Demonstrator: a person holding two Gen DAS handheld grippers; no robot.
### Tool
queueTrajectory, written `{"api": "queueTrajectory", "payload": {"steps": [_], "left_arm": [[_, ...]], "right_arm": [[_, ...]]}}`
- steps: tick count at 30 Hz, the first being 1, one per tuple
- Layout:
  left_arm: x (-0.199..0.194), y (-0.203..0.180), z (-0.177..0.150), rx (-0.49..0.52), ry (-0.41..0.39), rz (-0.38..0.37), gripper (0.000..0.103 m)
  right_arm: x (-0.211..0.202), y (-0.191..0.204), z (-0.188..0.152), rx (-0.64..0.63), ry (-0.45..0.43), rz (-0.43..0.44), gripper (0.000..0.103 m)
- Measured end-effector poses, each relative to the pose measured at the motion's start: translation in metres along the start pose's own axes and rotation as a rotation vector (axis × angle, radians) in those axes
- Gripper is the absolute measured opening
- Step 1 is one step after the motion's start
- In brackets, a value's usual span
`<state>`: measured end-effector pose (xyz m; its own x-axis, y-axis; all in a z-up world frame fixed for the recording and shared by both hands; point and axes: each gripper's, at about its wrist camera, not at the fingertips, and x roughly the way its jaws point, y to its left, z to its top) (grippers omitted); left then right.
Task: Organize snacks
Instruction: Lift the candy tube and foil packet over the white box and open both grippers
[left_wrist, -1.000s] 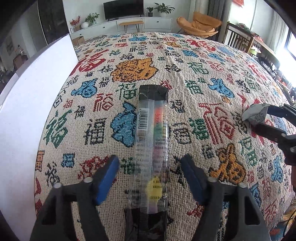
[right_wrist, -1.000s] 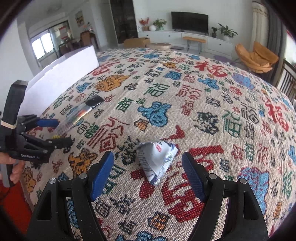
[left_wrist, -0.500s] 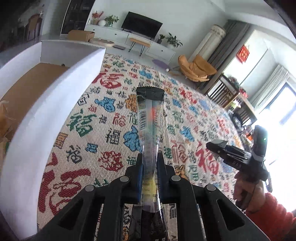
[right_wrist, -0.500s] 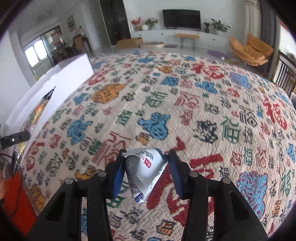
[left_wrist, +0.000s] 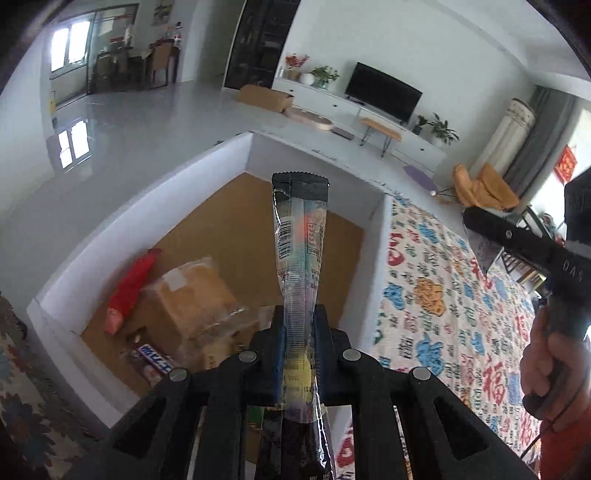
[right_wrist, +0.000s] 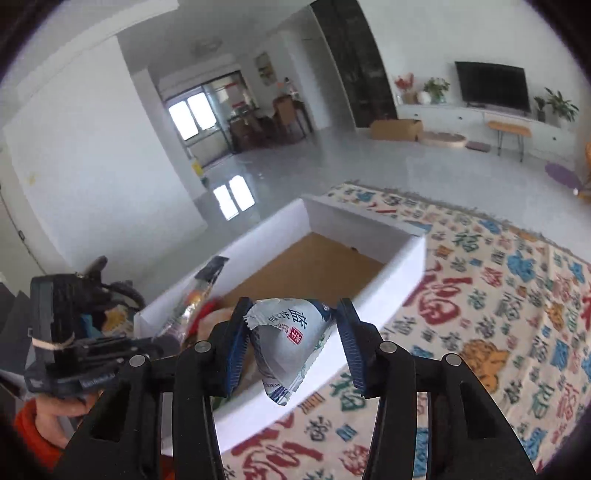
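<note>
My left gripper (left_wrist: 298, 345) is shut on a long clear candy stick packet (left_wrist: 300, 258) with a black top, held upright above the white box (left_wrist: 122, 236). My right gripper (right_wrist: 291, 347) is shut on a white and blue triangular snack packet (right_wrist: 291, 339), held in the air just over the near wall of the same white box (right_wrist: 402, 273). The left gripper and its packet show at the left of the right wrist view (right_wrist: 195, 299). The right gripper body shows at the right of the left wrist view (left_wrist: 535, 254).
The box has a brown cardboard floor and holds a red packet (left_wrist: 129, 288), a tan wrapped pack (left_wrist: 192, 295) and a Snickers-type bar (left_wrist: 155, 360). A patterned cloth (left_wrist: 443, 314) covers the table to the right of the box. Living room furniture stands far behind.
Both grippers closed on their packets, lifted them off the cloth and swung left. They now hold them over the white box.
</note>
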<state>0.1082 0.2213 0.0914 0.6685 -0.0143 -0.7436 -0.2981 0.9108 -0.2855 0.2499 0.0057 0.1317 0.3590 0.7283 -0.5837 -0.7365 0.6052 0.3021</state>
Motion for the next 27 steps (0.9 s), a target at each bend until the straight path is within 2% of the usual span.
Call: {"api": "queueTrajectory", "payload": {"steps": [3, 5, 6, 7, 8, 13, 14, 18, 19, 23, 25, 27], "left_arm": [[0.016, 0.012, -0.010, -0.003, 0.013, 0.050, 0.020], [0.023, 0.013, -0.017, 0.002, 0.018, 0.063, 0.048], [0.025, 0.013, -0.019, 0.006, 0.013, 0.072, 0.058], [0.026, 0.013, -0.021, 0.013, 0.001, 0.088, 0.075], [0.023, 0.016, -0.023, 0.021, -0.015, 0.106, 0.085], [0.019, 0.012, -0.026, 0.045, -0.039, 0.179, 0.094], [0.017, 0.010, -0.026, 0.050, -0.048, 0.209, 0.095], [0.006, -0.005, -0.029, 0.111, -0.103, 0.373, 0.101], [0.002, -0.007, -0.029, 0.118, -0.113, 0.398, 0.101], [-0.008, -0.013, -0.032, 0.146, -0.125, 0.487, 0.101], [-0.014, -0.015, -0.034, 0.159, -0.144, 0.522, 0.101], [-0.021, -0.014, -0.036, 0.141, -0.151, 0.508, 0.101]], "right_arm": [[0.053, 0.020, 0.009, -0.010, 0.058, 0.003, 0.050], [0.081, 0.025, 0.008, 0.001, 0.082, 0.002, 0.057], [0.093, 0.026, 0.007, 0.008, 0.100, 0.008, 0.059], [0.101, 0.026, 0.006, 0.015, 0.125, 0.015, 0.064], [0.109, 0.026, 0.005, 0.025, 0.145, 0.012, 0.064], [0.091, 0.028, 0.002, 0.019, 0.126, -0.015, 0.067], [0.084, 0.028, 0.001, 0.005, 0.124, -0.032, 0.071], [0.063, 0.035, -0.004, -0.048, 0.125, -0.085, 0.073], [0.059, 0.036, -0.005, -0.060, 0.124, -0.104, 0.076], [0.036, 0.042, -0.013, -0.120, 0.075, -0.133, 0.077], [0.030, 0.046, -0.016, -0.165, 0.075, -0.139, 0.077], [0.026, 0.050, -0.019, -0.192, 0.077, -0.154, 0.077]]}}
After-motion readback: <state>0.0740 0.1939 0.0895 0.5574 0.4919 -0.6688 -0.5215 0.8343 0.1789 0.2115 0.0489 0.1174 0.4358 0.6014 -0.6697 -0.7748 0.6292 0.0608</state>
